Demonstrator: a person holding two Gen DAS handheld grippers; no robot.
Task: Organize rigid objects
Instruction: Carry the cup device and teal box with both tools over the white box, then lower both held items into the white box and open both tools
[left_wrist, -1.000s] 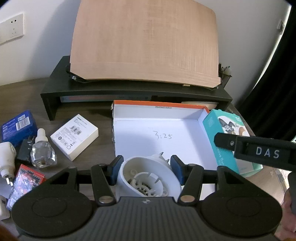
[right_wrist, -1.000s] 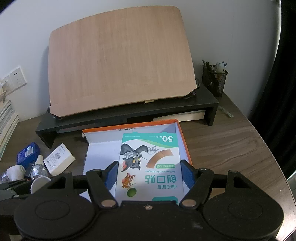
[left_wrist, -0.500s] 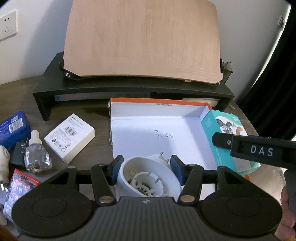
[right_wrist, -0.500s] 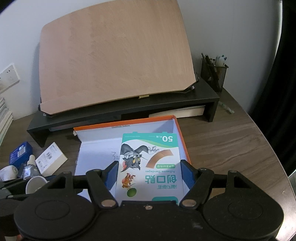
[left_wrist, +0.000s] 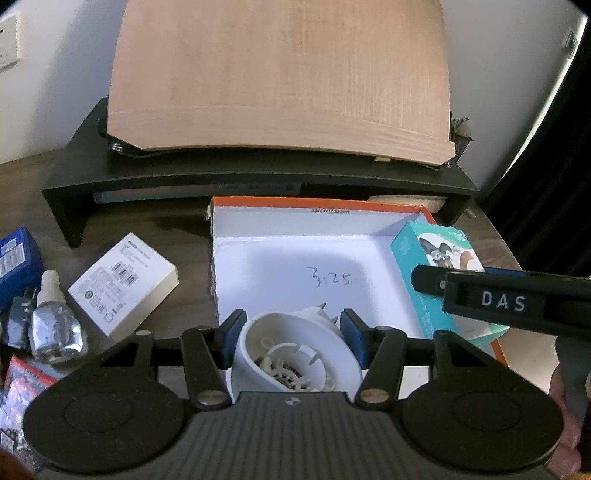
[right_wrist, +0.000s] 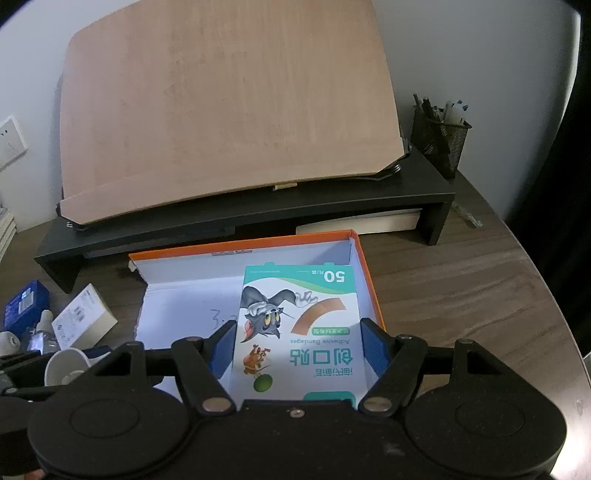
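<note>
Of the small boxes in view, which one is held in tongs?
The teal bandage box, gripped by the right tongs; the white box and blue box lie on the desk.

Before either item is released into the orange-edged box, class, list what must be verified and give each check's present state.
1. Left gripper jaws shut on the white plastic part: ok.
2. Right gripper jaws shut on the bandage box: ok.
3. Orange-edged box open, with bare floor showing: ok.
4. Both items held over the box: ok.
5. Grippers apart from each other: ok; the right one sits at the right edge of the left wrist view.
6. Items low enough to release: cannot tell.
</note>
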